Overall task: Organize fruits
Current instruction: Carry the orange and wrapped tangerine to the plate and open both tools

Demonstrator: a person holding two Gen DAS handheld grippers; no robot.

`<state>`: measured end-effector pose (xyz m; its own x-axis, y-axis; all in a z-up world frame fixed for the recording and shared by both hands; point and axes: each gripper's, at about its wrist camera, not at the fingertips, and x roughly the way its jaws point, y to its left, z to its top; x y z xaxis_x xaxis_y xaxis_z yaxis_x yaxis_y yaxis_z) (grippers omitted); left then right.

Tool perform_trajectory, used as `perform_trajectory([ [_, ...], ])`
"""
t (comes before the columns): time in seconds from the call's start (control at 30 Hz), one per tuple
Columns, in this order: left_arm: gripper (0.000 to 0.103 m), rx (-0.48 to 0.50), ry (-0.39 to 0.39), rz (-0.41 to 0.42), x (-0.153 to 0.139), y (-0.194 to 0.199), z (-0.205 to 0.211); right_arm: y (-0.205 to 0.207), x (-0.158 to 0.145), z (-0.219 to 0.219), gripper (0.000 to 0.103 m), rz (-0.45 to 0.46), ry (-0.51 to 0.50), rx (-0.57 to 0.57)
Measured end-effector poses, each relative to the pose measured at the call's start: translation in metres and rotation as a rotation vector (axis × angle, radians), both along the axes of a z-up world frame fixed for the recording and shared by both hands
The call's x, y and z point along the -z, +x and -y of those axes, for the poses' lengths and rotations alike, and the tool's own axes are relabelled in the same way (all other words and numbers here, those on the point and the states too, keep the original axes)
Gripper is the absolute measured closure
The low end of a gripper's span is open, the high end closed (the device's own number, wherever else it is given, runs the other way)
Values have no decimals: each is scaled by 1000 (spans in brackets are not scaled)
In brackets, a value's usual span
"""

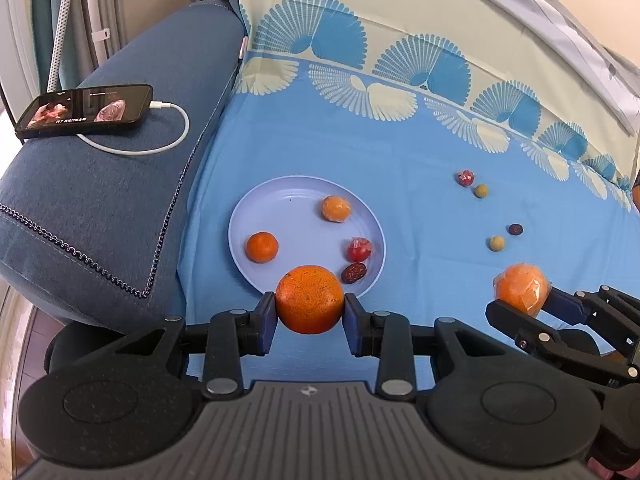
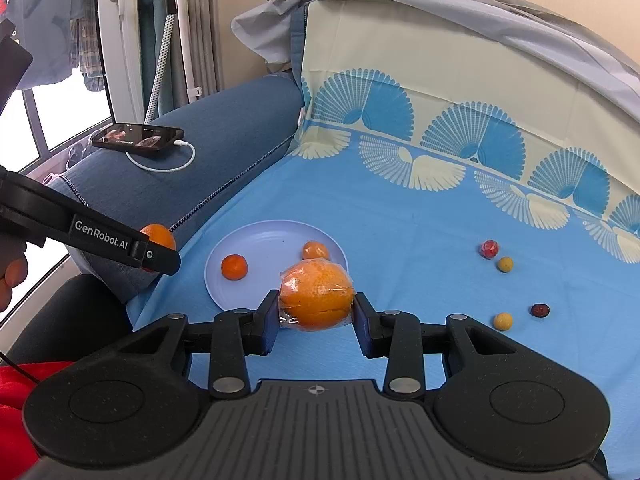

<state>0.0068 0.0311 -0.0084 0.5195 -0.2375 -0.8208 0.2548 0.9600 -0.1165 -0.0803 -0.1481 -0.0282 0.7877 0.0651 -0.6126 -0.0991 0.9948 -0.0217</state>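
My left gripper (image 1: pixel 310 312) is shut on a bare orange (image 1: pixel 309 299), held just over the near rim of the pale blue plate (image 1: pixel 280 200). On the plate lie a small mandarin (image 1: pixel 261 247), a wrapped mandarin (image 1: pixel 336 208), a red wrapped fruit (image 1: pixel 359 249) and a dark date (image 1: pixel 353 272). My right gripper (image 2: pixel 316 314) is shut on a plastic-wrapped orange (image 2: pixel 316 295), to the right of the plate (image 2: pixel 260 240). Loose on the blue cloth lie a red wrapped fruit (image 2: pixel 489 249), two yellow balls (image 2: pixel 505 264) (image 2: pixel 502 321) and a dark date (image 2: pixel 539 310).
A phone (image 1: pixel 86 111) with a white charging cable lies on the dark blue sofa arm (image 1: pixel 120 208) left of the plate. The patterned cloth (image 1: pixel 400 152) runs up the backrest. A window and hanging clothes stand at the far left in the right wrist view.
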Motion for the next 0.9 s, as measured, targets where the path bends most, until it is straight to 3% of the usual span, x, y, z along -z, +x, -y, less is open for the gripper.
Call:
perform_trajectory([
  [0.9,65,-10,-9,-8,2,8,-2,5,3,-1,63,-31,3,-6],
])
